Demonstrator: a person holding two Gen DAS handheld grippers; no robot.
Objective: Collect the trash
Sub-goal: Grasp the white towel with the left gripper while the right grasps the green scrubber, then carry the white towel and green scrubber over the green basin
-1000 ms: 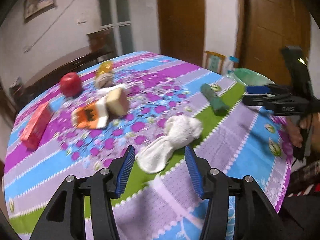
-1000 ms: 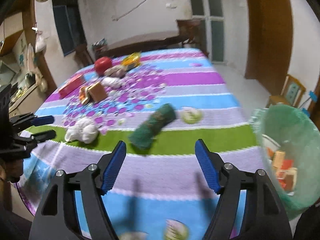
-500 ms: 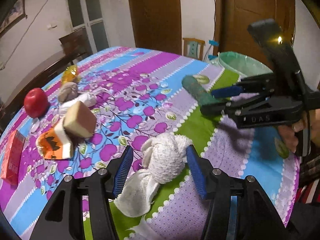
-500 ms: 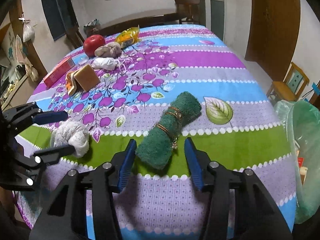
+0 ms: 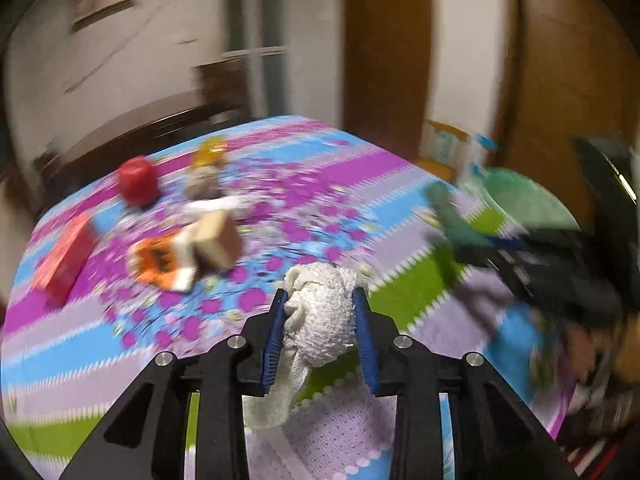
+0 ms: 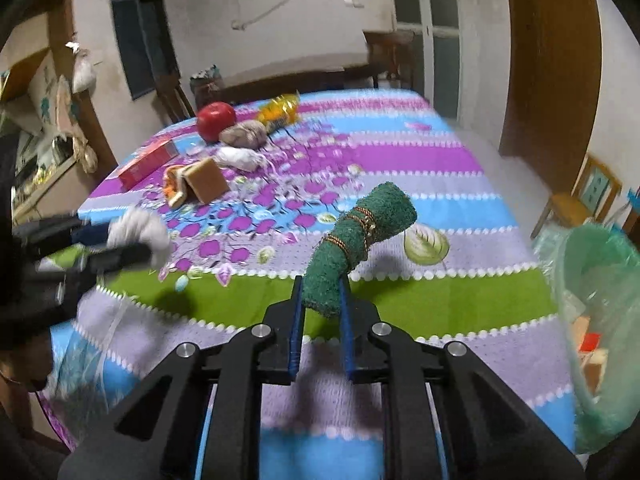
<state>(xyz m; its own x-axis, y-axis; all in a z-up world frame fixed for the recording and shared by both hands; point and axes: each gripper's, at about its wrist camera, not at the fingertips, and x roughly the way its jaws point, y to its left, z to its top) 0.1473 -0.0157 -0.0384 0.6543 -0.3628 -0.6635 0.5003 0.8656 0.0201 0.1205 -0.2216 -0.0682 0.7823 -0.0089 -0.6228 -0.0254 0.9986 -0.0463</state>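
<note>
Now my left jaws (image 5: pixel 320 312) clamp the white rag (image 5: pixel 320 320) — my right jaws (image 6: pixel 322 300) pinch the green rolled cloth (image 6: pixel 356 240) above the table (image 6: pixel 440 300).

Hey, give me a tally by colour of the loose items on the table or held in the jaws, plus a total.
White: 2, the white cloth in the left gripper and a white wad
Green: 1, the green roll in the right gripper
Red: 2, apple and red box
Yellow: 1, wrapper
Orange: 1, packet
Tan or brown: 2, block and brown bundle
Total: 9
</note>
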